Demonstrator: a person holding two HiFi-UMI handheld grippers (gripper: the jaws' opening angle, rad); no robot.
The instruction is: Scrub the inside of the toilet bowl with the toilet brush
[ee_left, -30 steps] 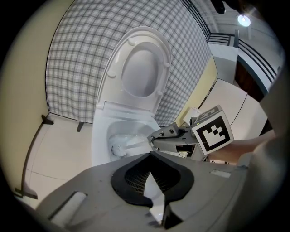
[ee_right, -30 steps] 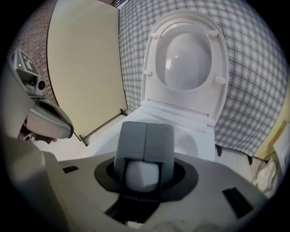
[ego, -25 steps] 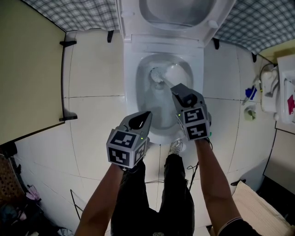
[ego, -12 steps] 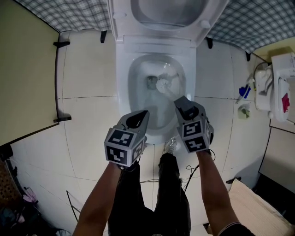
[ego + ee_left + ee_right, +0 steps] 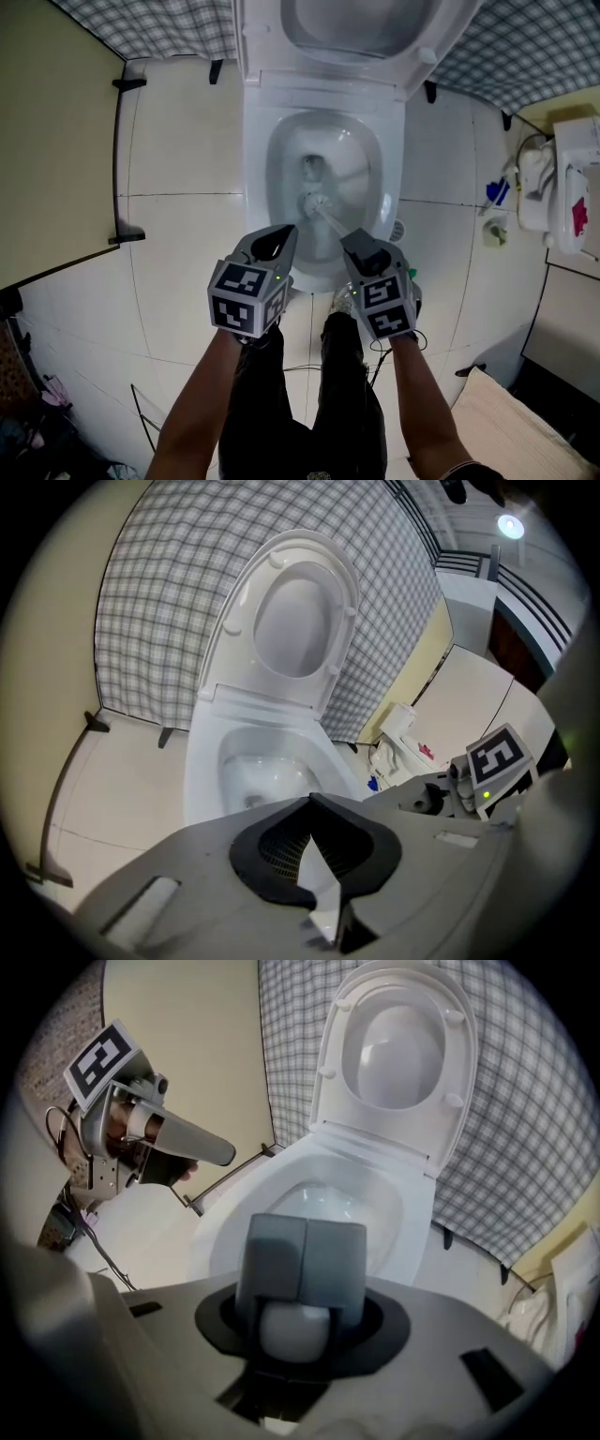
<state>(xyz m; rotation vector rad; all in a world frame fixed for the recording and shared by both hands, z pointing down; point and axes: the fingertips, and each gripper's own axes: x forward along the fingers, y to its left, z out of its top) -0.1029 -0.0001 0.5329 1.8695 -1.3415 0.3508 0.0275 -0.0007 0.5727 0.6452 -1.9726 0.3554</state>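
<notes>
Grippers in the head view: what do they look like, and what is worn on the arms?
The left gripper and the right gripper are matching grey plastic shells that taper toward dark-lined jaws. Each carries a marker cube of black-and-white squares at its rear end. The forearms have no sleeves over them, and the trousers are dark.

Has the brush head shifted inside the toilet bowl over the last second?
Yes. The brush head has slid from the back of the toilet bowl toward its front rim, past the drain hole.
</notes>
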